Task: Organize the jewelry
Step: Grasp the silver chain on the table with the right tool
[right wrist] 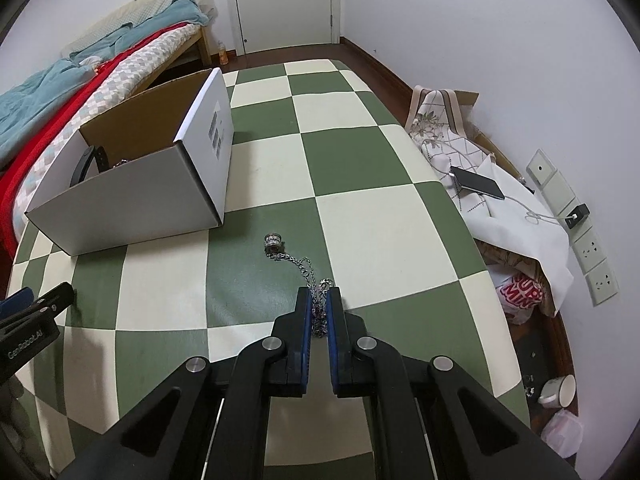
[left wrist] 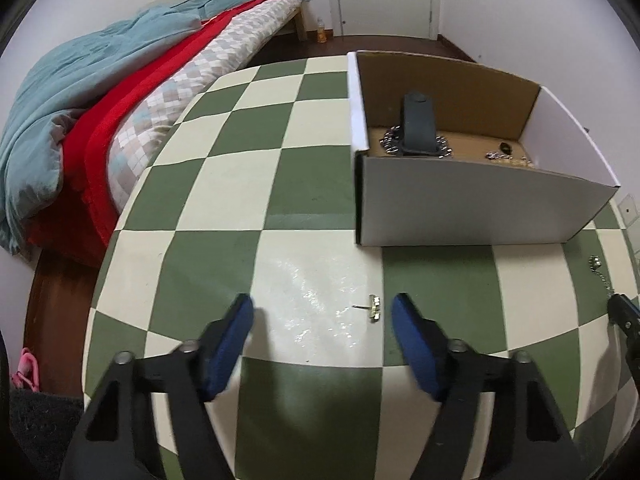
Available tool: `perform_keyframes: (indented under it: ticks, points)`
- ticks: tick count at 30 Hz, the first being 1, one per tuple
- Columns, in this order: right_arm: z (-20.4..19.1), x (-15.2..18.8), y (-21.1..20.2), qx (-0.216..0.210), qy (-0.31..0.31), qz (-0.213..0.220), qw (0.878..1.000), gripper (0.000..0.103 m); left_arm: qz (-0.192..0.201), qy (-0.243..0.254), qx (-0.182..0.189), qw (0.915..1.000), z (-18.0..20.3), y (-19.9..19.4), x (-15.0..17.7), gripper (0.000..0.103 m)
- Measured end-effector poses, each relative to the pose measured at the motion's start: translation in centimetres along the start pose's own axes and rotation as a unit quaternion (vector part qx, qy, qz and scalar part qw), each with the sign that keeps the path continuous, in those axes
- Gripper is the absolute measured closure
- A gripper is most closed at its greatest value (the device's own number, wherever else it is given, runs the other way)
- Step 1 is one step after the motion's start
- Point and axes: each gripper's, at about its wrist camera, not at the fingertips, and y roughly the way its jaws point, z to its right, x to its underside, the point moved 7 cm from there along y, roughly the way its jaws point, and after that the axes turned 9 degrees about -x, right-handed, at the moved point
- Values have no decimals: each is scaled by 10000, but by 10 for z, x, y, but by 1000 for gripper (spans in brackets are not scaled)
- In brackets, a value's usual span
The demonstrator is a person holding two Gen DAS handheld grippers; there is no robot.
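Checkered table (left wrist: pixel 320 208): earring (left wrist: pixel 372 307) between tool (left wrist: pixel 322 312) pads.

A bed (left wrist: pixel 160 92) with a blue blanket (left wrist: pixel 80 80) stood beside the checked table (left wrist: pixel 240 184). A phone (right wrist: pixel 478 182) lay on some cloth (right wrist: pixel 512 216).

The box's near wall (left wrist: pixel 480 200) hides part of the jewelry pieces (left wrist: pixel 508 158) inside.

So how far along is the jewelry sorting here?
Partly done: chains and a dark strap already lie in the box. In hand: the right tool is shut on the necklace. Left: the earring on the table, between the open left tool pads.
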Motion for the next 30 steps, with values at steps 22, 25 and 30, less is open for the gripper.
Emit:
perform_keyframes:
  ticks: [22,25,30]
  points:
    - [11,-5,-12,-474,588,183,9970,96,219,109,298,9993,9,-17,-2,102]
    - [14,-10,-16,-699,788,269,9941,95,277,85,363,9989,9,-25,-5,102]
    - [16,-23,-9,-817,801,286,9930,66,380,-4,505,9980,4,-41,-13,102]
